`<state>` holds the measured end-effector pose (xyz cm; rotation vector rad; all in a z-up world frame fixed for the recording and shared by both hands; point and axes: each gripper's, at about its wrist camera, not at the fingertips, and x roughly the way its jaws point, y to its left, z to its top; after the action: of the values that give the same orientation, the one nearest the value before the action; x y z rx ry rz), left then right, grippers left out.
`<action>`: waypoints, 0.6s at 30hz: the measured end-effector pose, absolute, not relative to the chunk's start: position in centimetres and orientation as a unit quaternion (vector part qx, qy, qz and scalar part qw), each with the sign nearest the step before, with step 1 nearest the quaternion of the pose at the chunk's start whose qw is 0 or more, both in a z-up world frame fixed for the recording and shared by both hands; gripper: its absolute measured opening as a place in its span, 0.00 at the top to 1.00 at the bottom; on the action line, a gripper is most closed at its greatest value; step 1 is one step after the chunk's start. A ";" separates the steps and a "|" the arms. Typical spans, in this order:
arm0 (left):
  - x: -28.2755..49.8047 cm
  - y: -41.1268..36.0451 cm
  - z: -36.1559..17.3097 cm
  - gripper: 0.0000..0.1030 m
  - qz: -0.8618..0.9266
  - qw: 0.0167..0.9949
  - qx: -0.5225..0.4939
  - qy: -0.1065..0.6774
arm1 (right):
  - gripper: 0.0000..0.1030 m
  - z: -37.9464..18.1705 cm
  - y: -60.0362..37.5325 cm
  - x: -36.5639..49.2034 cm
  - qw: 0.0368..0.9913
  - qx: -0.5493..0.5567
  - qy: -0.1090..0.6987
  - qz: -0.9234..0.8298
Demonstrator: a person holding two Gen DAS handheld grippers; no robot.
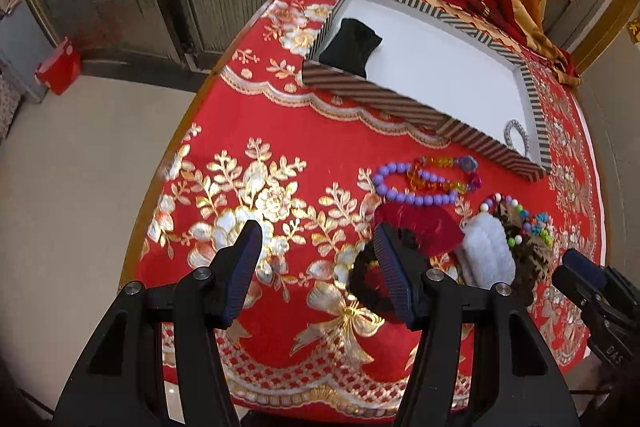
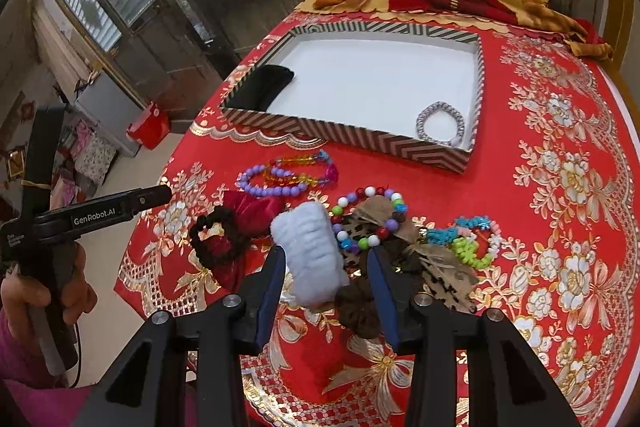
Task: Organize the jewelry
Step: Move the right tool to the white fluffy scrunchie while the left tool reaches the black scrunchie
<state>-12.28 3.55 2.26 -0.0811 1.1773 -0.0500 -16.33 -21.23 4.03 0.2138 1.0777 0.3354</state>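
The left gripper (image 1: 316, 247) is seen with its fingers (image 1: 244, 267) spread wide apart over a desk (image 1: 280, 115) draped in red cloth with gold flowers, nothing being held between them. Toward one o'clock a striped tray (image 1: 400, 103) is set, with a black pouch (image 1: 350, 47) and a silver bracelet (image 1: 516, 137) inside. A purple bead bracelet (image 1: 408, 187), a red scrunchie (image 1: 420, 227) and a white scrunchie (image 1: 488, 251) are laid near the right finger.
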 end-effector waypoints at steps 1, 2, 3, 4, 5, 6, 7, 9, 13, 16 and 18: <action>-12.5 3.6 2.2 0.44 -0.026 0.830 -0.038 0.556 | 0.60 4.0 -21.0 -16.3 0.839 0.099 0.511 0.161; -12.6 3.5 2.1 0.44 -0.029 0.829 -0.037 0.557 | 0.60 4.0 -20.9 -16.3 0.839 0.098 0.511 0.162; -12.8 3.4 2.1 0.44 -0.032 0.828 -0.033 0.559 | 0.60 4.0 -20.7 -16.2 0.838 0.096 0.512 0.163; -12.9 3.3 2.1 0.44 -0.034 0.827 -0.032 0.560 | 0.60 4.0 -20.5 -16.2 0.838 0.096 0.512 0.164; -13.0 3.3 2.0 0.44 -0.035 0.827 -0.030 0.560 | 0.60 4.0 -20.4 -16.1 0.837 0.095 0.513 0.166; -13.0 3.2 2.0 0.44 -0.036 0.827 -0.029 0.560 | 0.60 4.0 -20.3 -16.1 0.837 0.094 0.513 0.167; -13.1 3.2 2.0 0.44 -0.036 0.827 -0.028 0.561 | 0.60 4.0 -20.2 -16.1 0.837 0.093 0.512 0.167; -13.1 3.2 2.0 0.44 -0.038 0.827 -0.027 0.561 | 0.59 4.1 -20.1 -16.1 0.838 0.093 0.512 0.167; -13.0 3.2 2.1 0.44 -0.038 0.828 -0.027 0.559 | 0.50 4.1 -19.9 -16.0 0.837 0.090 0.513 0.168; -13.0 3.0 2.2 0.44 -0.039 0.828 -0.024 0.559 | 0.50 4.0 -19.8 -15.9 0.836 0.088 0.515 0.169; -12.9 2.9 2.1 0.44 -0.042 0.827 -0.024 0.561 | 0.50 3.8 -19.7 -15.8 0.833 0.085 0.519 0.171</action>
<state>-12.94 2.92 2.11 -0.0514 1.1913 -0.0890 -15.78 -19.66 3.77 0.1799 1.0991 0.3614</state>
